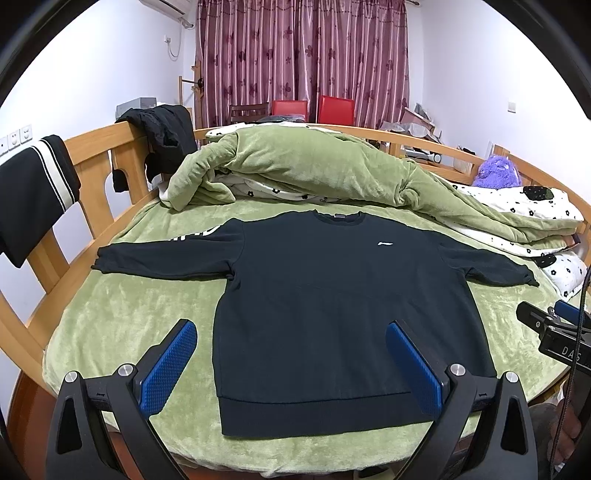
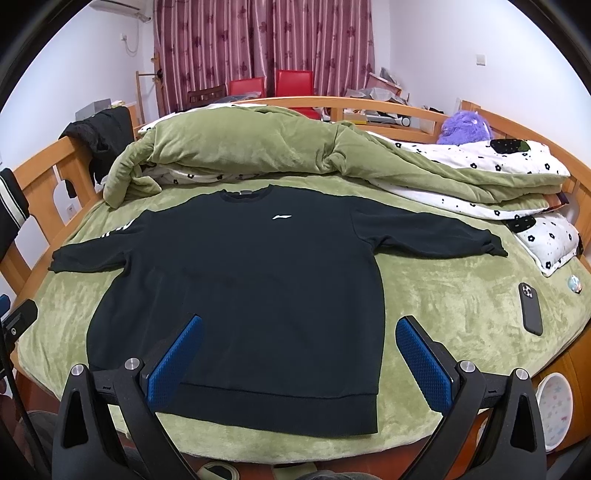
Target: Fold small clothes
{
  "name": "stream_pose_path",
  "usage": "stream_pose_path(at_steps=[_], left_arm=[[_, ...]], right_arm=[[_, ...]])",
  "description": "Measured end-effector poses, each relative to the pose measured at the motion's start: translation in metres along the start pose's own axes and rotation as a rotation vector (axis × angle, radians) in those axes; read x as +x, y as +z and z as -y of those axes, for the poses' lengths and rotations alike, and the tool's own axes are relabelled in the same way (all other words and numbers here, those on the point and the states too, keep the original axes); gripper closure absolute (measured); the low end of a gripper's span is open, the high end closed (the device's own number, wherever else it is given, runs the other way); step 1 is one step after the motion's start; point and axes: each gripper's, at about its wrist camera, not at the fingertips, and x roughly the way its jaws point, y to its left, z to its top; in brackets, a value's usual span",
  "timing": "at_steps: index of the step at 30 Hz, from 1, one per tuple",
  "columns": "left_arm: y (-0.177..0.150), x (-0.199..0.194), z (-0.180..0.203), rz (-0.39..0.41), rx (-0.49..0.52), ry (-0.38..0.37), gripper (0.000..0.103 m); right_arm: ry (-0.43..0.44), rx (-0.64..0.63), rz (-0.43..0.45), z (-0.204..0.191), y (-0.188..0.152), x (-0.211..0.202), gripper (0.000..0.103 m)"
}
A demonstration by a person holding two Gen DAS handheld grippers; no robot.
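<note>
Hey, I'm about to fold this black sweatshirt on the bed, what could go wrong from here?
1. The sweatshirt hem lies close to the near edge of the green blanket; a pull toward you might slide it off the bed.
2. A phone lies on the blanket beyond the right sleeve; a wide sweep of the right gripper could knock it.
3. The plush blanket may bunch and lift with the cloth when the open left gripper pinches.

Bedroom w/ pale lilac walls. Maroon floral curtains cover the far window; AC unit at top left. Two red chairs in front of curtains. Wooden bed frame w/ green plush blanket, bunched duvet behind
</note>
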Motion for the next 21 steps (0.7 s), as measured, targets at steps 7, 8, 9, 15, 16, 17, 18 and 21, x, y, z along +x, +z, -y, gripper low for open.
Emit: stream_pose_path(at_steps=[7,8,9,15,16,17,18,21], left_arm=[[-0.0014,-0.0012,-0.0003,0.000,-0.001,0.000,0.000],[-0.0018,-0.0013,-0.0006,0.001,0.000,0.001,0.000],[-0.0016,-0.0006,-0.0002,0.002,0.001,0.000,0.000],[-0.0014,-0.0013,-0.0015,0.002,0.002,-0.001,0.000],[-0.0016,-0.0013,-0.0009,0.002,0.002,-0.001,0.000],[-0.0019,-0.0014,-0.0014,0.002,0.002,-0.001,0.000],[-0.0022,-0.0022,-0.0019,0.001,0.002,-0.001,0.000],[-0.0028,-0.0030,-0.0009,0.002,0.002,-0.001,0.000]], right_arm=[[0.008,0.001,0.000,-0.0025,-0.0028,-0.0011,0.001],[0.009,0.002,0.000,-0.0033,-0.0029,-0.0012,0.001],[0.011,0.002,0.001,-0.0035,-0.0033,-0.0015,0.001],[0.012,-0.003,0.006,-0.0063,-0.0041,-0.0033,0.001],[0.013,-0.003,0.007,-0.0070,-0.0045,-0.0036,0.001],[0.012,-0.003,0.006,-0.0070,-0.0041,-0.0035,0.001],[0.012,-0.003,0.006,-0.0074,-0.0042,-0.0036,0.001],[0.014,-0.002,0.004,-0.0077,-0.0043,-0.0037,0.001]])
